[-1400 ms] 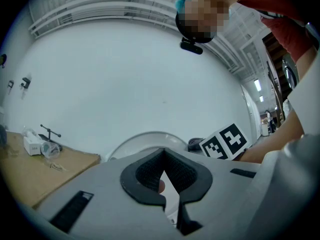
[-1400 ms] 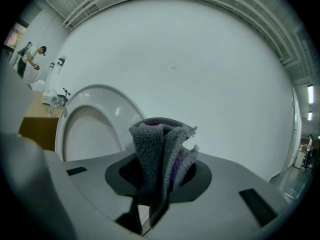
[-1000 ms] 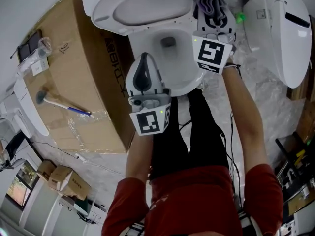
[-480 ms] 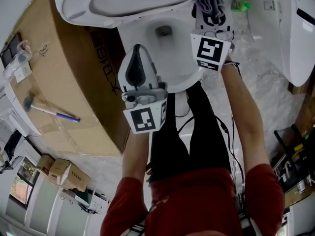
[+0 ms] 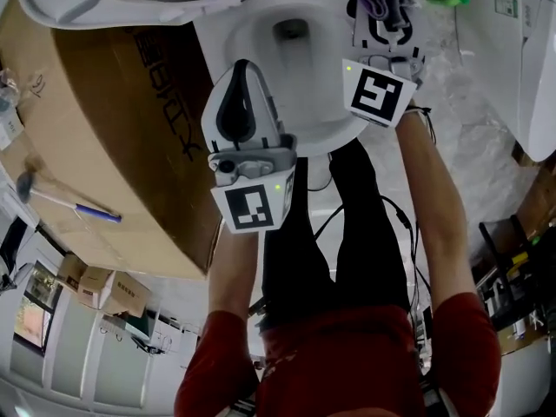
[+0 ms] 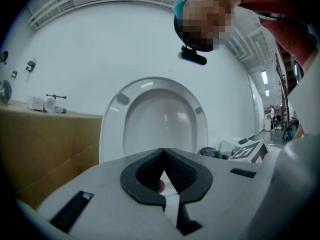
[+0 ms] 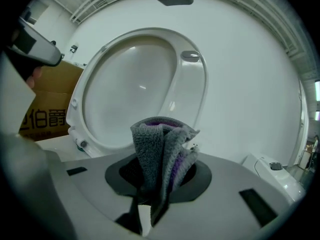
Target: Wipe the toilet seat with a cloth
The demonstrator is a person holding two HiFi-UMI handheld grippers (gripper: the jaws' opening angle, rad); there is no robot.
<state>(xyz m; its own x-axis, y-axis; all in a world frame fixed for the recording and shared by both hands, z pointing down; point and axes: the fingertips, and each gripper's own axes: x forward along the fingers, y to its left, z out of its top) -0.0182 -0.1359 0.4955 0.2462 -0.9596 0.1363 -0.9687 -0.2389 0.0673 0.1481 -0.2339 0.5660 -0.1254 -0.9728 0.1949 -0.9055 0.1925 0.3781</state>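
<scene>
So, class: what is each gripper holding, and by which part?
Right gripper: the grey-and-purple cloth, pinched at its bunched lower end. Left gripper: shut, holding nothing.

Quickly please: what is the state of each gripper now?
Left gripper: closed, holding nothing.
Right gripper: closed on the grey and purple cloth.

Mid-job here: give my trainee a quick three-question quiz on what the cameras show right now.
1. True or false: the right gripper is shut on the cloth.
2. The seat is: A) raised, B) down, C) missing.
3. Fill in: on the box lies a ____.

Key:
1. True.
2. A.
3. hammer.
</scene>
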